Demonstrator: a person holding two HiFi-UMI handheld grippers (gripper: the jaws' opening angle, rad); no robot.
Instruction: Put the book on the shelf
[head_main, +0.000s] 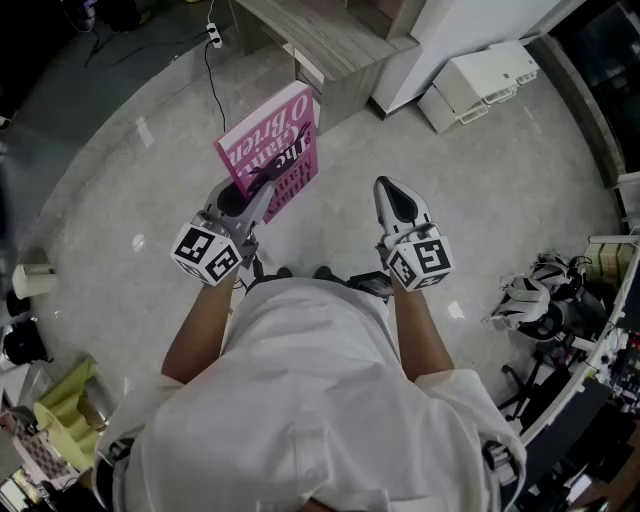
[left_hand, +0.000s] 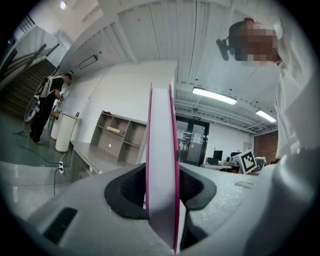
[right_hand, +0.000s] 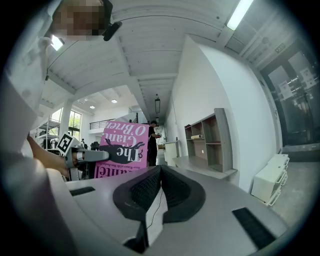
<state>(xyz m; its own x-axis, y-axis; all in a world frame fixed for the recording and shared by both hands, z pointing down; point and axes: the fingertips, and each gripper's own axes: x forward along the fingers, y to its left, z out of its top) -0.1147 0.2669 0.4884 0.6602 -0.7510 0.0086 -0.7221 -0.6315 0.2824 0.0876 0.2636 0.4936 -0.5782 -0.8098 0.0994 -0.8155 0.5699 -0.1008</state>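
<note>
My left gripper (head_main: 252, 192) is clamped on the pink book (head_main: 270, 140), pads pressing both covers, with the page edge facing the camera in the left gripper view. The book hangs in the air over the floor (head_main: 120, 200), apart from the shelf (head_main: 335, 45). My right gripper (head_main: 393, 190) is beside it, clear of the book, jaws together with nothing between them

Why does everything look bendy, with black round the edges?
Left gripper view: the wide-angle lens bends walls and blackens the corners; the close pink book looks huge and slightly soft. Right gripper view: same bending, plus a glaring ceiling lamp. Head view: the floor curves and shows small shiny spots.
</note>
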